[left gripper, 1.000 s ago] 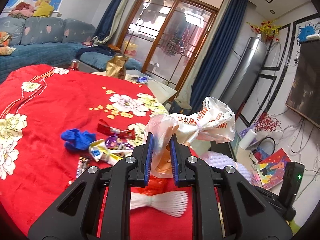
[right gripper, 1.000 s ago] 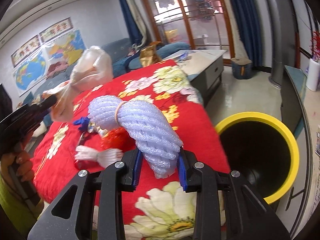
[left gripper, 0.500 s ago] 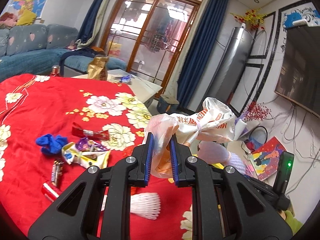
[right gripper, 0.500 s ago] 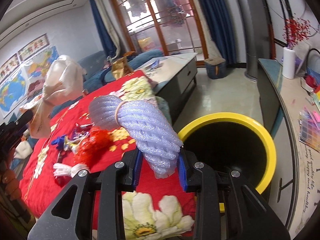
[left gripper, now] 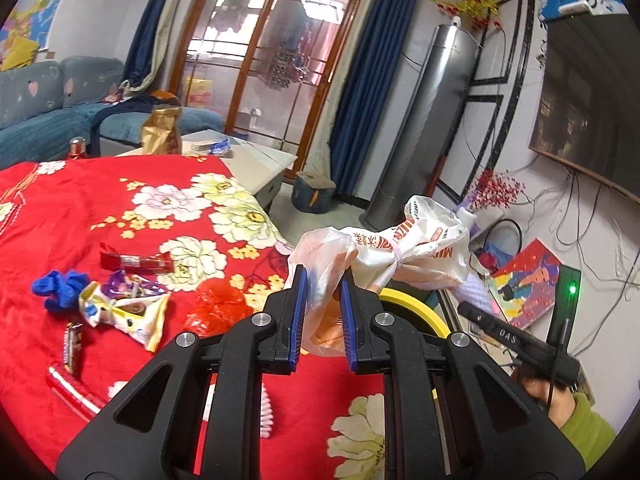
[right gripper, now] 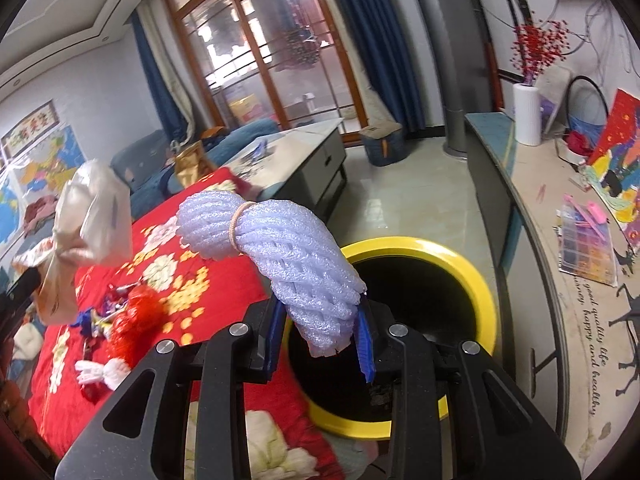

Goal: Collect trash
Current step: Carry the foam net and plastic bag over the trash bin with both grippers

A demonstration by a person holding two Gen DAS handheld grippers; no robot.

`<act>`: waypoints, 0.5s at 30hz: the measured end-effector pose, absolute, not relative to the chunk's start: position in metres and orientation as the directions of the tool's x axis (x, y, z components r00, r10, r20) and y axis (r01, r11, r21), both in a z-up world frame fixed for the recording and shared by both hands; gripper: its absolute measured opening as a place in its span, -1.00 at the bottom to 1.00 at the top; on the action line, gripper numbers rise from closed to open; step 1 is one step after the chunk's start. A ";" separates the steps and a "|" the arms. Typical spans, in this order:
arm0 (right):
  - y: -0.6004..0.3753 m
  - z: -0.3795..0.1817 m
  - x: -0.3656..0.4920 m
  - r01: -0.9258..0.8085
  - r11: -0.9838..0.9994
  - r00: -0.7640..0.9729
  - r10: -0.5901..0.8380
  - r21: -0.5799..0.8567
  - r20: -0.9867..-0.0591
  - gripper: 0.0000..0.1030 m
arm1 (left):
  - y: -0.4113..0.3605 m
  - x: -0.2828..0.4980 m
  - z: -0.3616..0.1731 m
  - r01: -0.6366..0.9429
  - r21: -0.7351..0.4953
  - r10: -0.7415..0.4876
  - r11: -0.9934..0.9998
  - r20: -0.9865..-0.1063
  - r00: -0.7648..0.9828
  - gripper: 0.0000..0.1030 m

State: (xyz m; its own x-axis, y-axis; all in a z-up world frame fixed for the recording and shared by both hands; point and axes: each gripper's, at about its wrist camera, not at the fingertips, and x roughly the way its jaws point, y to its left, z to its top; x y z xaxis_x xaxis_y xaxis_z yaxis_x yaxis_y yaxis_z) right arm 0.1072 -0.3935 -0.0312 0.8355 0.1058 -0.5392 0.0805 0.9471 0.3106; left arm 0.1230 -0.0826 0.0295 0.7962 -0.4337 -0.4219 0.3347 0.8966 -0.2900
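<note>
- Right now left gripper (left gripper: 322, 312) is clamped narrow on a tied plastic bag (left gripper: 400, 248), w/ the bag's knotted top sticking up & to the right past the fingertips.
- Right gripper (right gripper: 320, 328) is pinching a bundle of lilac foam netting (right gripper: 280, 252), banded w/ a rubber band (right gripper: 237, 226); jaws partly apart, pads pressed on the foam's lower end.
- Foam bundle hangs over the near-left edge of the yellow-rimmed bin (right gripper: 472, 276), which sits on the floor just beside the red floral cloth (left gripper: 120, 208) covering the surface.
- In the left wrist view only a slice of the bin's yellow rim shows, behind the gripper.
- Trash on the cloth: blue crumpled scrap (left gripper: 60, 288), candy wrappers (left gripper: 124, 308), red wrapper strip (left gripper: 136, 262), red mesh net (left gripper: 218, 306), white foam net (right gripper: 102, 372).
- Person's hand in a green sleeve (left gripper: 586, 436) grips the other handle at lower right of the left wrist view.
- Gold bag (left gripper: 162, 136) stands on the coffee table, well apart from the bin.
</note>
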 end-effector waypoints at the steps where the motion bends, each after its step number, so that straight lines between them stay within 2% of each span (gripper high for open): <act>1: -0.397 -0.032 0.107 0.090 0.946 0.837 0.097 0.311 -0.539 -0.44 | -0.085 0.123 0.029 0.340 -0.287 -0.437 0.896 -0.424 0.793 -0.78; 15: -0.443 -0.054 0.110 0.208 0.920 0.826 0.017 0.332 -0.564 -0.44 | -0.134 0.129 0.005 0.415 -0.226 -0.471 0.881 -0.490 0.733 -0.78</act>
State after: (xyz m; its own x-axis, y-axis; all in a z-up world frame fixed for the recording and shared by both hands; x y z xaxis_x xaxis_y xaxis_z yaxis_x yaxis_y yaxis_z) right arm 0.1096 -0.4430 -0.0536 0.8258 0.0171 -0.5637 0.2077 0.9200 0.3323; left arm 0.1291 -0.1335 0.0054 0.7335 -0.4708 -0.4903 0.4145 0.8815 -0.2262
